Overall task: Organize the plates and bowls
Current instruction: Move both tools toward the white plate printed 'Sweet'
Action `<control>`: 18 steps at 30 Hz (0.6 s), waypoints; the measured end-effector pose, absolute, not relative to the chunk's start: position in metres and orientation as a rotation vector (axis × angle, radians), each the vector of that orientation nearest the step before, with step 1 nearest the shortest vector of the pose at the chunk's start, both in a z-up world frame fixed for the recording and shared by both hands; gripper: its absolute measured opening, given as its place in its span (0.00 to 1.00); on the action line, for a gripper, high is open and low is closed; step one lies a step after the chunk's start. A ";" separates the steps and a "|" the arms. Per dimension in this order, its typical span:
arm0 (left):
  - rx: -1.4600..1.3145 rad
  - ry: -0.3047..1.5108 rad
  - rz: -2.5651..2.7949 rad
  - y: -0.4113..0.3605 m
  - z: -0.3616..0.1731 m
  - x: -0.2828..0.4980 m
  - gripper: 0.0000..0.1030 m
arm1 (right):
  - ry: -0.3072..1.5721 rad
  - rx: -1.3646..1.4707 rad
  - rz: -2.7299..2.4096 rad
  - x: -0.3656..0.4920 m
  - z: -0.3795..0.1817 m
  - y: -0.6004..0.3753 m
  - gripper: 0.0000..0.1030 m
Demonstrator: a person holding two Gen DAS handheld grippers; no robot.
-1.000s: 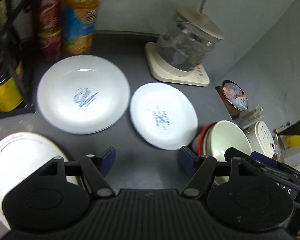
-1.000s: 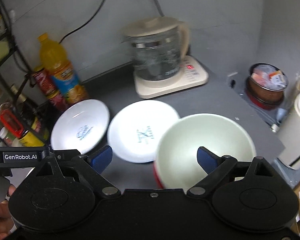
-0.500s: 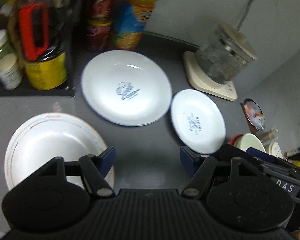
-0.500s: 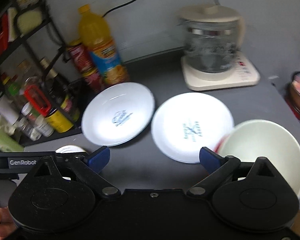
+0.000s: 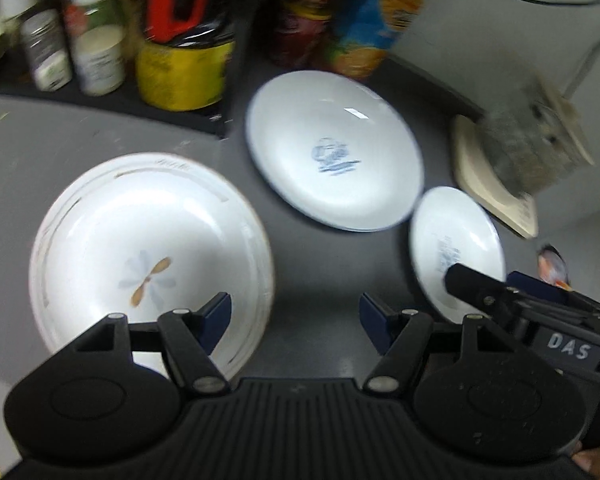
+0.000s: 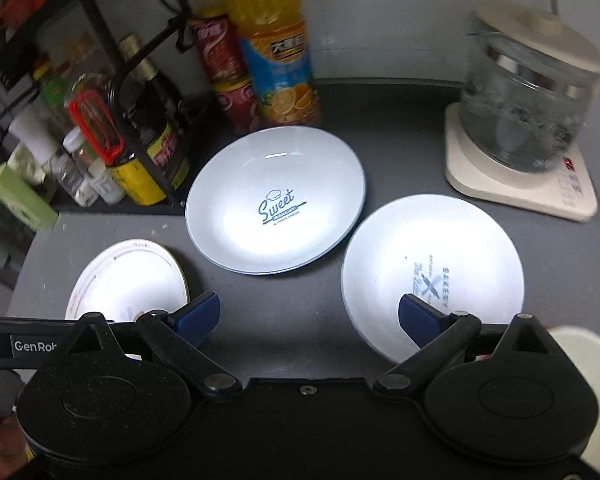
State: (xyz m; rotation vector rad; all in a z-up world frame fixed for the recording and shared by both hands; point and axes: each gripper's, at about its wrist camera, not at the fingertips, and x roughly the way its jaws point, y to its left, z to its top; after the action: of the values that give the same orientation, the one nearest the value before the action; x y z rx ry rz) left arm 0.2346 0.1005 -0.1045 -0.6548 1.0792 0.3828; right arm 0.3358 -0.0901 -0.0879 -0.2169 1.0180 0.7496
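Now we are holding both tools wide open and empty: left gripper [image 5: 295,316] beside the floral plate [image 5: 148,256], right gripper [image 6: 309,312] beside the bakery plate [image 6: 432,272].

"Sweet" on the middle plate [image 6: 275,199]; "BAKERY" on the plate [image 6: 432,268] right of it; "GenRob" on the left gripper's bar [image 6: 36,346]; "DAS" on the right gripper's label [image 5: 569,347]

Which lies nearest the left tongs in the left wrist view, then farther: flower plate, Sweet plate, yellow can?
1. Flower plate, lower left, under the left tongs' left finger.
2. Sweet plate, center, farther back.
3. Yellow can, upper left on the shelf.
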 end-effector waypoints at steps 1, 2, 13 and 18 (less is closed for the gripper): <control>-0.665 1.079 0.406 0.101 -0.105 0.233 0.67 | 1.031 -0.219 0.768 0.340 -0.089 -0.088 0.94; -0.679 1.075 0.423 0.101 -0.106 0.232 0.67 | 1.042 -0.221 0.781 0.343 -0.090 -0.085 0.94; -0.838 0.984 0.597 0.107 -0.111 0.216 0.67 | 1.101 -0.282 0.891 0.372 -0.099 -0.060 0.94; -0.925 0.915 0.643 0.114 -0.115 0.216 0.63 | 1.089 -0.306 0.912 0.388 -0.101 -0.050 0.93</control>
State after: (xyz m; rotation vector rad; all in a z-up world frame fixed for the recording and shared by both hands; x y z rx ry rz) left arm 0.2162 0.1143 -0.1152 -0.9252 0.9148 0.6431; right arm 0.3876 -0.0504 -0.1006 -0.3064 1.0894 0.9117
